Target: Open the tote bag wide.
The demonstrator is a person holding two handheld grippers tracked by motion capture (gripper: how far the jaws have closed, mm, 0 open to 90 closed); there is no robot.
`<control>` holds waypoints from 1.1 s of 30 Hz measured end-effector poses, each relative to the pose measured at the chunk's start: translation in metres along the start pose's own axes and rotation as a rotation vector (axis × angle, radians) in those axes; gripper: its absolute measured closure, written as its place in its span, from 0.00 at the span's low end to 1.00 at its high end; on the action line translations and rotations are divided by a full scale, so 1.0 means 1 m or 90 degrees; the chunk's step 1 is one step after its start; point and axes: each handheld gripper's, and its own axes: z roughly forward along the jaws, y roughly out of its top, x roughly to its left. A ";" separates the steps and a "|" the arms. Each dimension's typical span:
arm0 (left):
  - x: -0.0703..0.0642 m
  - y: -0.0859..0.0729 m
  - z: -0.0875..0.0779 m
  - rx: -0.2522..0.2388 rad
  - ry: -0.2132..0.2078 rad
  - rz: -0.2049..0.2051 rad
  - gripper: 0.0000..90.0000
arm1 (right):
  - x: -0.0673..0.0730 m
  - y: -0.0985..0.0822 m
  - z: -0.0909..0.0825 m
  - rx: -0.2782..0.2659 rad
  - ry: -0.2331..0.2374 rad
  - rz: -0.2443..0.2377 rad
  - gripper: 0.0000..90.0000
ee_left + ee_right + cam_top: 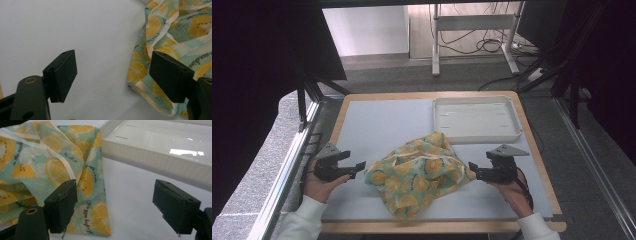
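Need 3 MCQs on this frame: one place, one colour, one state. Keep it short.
1. Where does the white tray sit?
A. far right of the table
B. near left corner
C. on the cloth

2. What fruit colour is printed on the cloth?
A. red
B. yellow-orange
C. purple

3. How are the left gripper and right gripper?
A. both clamped on the cloth
B. one holds the tray
C. both open, holding nothing

Key: 1 A, the tray lies beyond the cloth toward the right edge; 2 B, citrus slices on pale green; 3 C, jaws stand apart beside the cloth.
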 end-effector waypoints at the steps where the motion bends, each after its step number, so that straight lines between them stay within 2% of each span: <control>1: -0.001 0.000 0.001 0.000 -0.001 0.001 0.25 | -0.001 0.000 -0.001 -0.002 -0.001 -0.001 0.24; 6: -0.005 0.000 0.003 -0.003 0.001 0.004 0.26 | -0.005 -0.005 0.000 -0.005 0.007 0.015 0.25; 12: -0.003 -0.002 -0.002 -0.008 0.003 0.001 0.26 | -0.004 -0.008 -0.001 0.006 0.005 0.012 0.27; 18: -0.003 -0.002 -0.012 -0.028 -0.016 -0.003 0.27 | -0.002 -0.009 -0.008 0.010 -0.003 0.018 0.28; 22: -0.004 0.001 -0.013 -0.030 -0.023 0.002 0.29 | -0.004 -0.008 -0.014 0.009 -0.010 0.019 0.30; 28: -0.009 0.002 -0.011 -0.018 -0.031 0.014 0.30 | -0.011 -0.005 -0.018 0.000 -0.002 0.034 0.34; 33: -0.015 0.003 -0.014 -0.018 -0.042 0.020 0.32 | -0.011 -0.004 -0.018 0.002 0.006 0.031 0.34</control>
